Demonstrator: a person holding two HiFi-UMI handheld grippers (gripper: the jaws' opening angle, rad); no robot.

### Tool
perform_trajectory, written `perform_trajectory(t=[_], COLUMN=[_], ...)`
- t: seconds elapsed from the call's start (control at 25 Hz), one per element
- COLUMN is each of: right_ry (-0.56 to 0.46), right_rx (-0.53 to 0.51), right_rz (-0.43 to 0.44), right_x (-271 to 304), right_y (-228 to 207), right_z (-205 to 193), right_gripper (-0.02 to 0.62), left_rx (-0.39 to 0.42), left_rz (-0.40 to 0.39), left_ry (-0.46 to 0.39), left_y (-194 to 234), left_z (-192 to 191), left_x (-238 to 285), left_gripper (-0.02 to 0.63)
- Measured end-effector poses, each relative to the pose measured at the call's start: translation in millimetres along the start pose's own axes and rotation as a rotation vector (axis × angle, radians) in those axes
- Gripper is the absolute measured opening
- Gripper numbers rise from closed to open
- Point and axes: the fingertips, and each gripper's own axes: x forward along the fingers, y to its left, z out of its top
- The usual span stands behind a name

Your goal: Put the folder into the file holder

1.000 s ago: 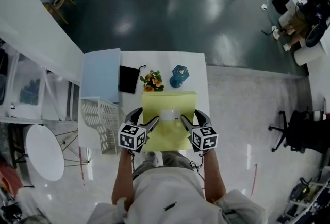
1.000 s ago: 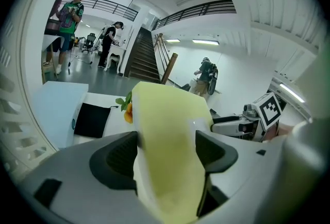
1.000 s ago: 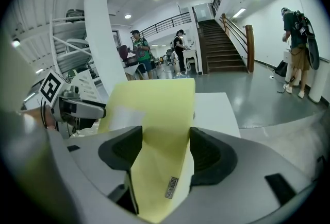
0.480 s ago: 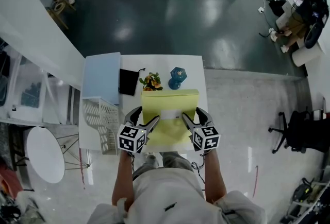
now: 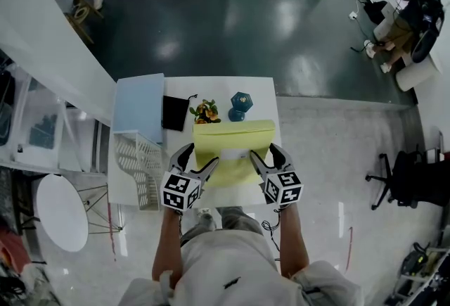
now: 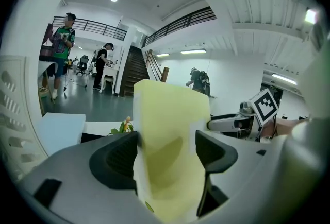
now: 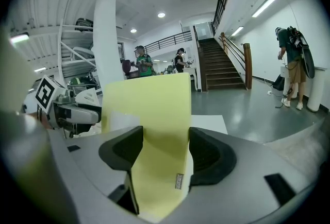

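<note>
Head view, from the left: the white slotted file holder (image 5: 137,165) sits at the left edge of the white table (image 5: 266,90), its open top facing up. That looks like the natural place for a folder to be lowered in from above. Just behind it lies a pale blue sheet (image 5: 138,104), and beside that a black pouch (image 5: 176,110); both lie flat and away from the holder's mouth.

The left gripper (image 5: 195,162) comes next, gripping the left edge of the yellow folder (image 5: 232,139). In the left gripper view the folder fills the whole gap between the dark pads. The jaws stand wide, yet they are closed onto it and are not loose around it. The folder seems thick enough to keep them that far apart.

The folder spans the middle of the table in front of the person, broad face up, with a white label near its near edge. It is well apart from the holder and not yet in it. Beyond its far edge stand a small bunch of orange flowers (image 5: 206,111) and a teal ornament (image 5: 242,103), both near it.

The right gripper (image 5: 268,159) mirrors the left, and its view shows the pads pressed against the folder's right edge. Gripping both edges probably stops so wide and floppy a thing from sagging or twisting. My guess is that it must next swing left and turn on edge over the holder, and one corner could catch the rim.
</note>
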Motion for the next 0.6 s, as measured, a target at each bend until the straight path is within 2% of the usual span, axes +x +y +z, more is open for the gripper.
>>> perform_trajectory(t=[0.32, 0.6], right_ry=[-0.105, -0.140], right_rx=[-0.004, -0.006], right_rz=[-0.006, -0.009], right_x=[-16.7, -31.1], right_y=[-0.8, 5.4], right_z=[9.2, 1.2], right_gripper=[0.282, 0.282], left_rx=[0.083, 0.123], left_rz=[-0.025, -0.044], left_ry=[-0.103, -0.127], left_y=[-16.6, -25.5], left_z=[12.8, 5.5], left_x=[-9.4, -19.5], left_gripper=[0.364, 0.364])
